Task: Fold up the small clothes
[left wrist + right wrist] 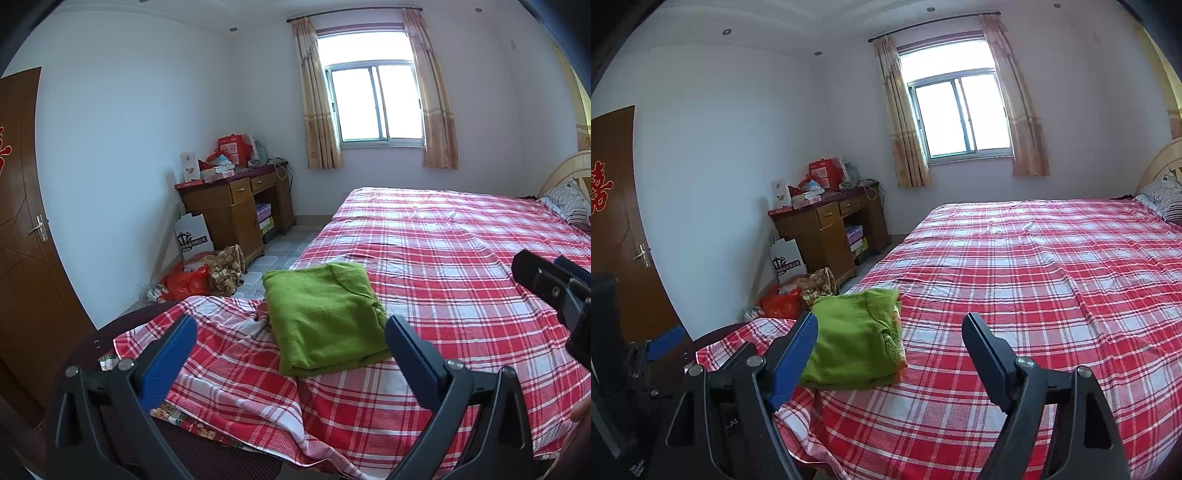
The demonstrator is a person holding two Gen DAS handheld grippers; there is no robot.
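Near the bed's (443,258) front-left corner, on the red-and-white checked sheet (1015,295), lies the folded green garment (325,314), its far-left edge close to the bed's side. Beyond that edge the tiled floor holds a red plastic bag (186,282), a patterned cloth bundle (227,267) and a white paper bag (194,236) beside a cluttered wooden surface (236,206). Most of the sheet to the right lies flat, up to a striped pillow (570,201). Left hand-held gripper (291,332) hangs just short of the garment, jaws wide apart, gripping nothing; right hand-held gripper (890,332) likewise gapes wide with nothing between its fingers. A curtained window (960,118) lights the room.
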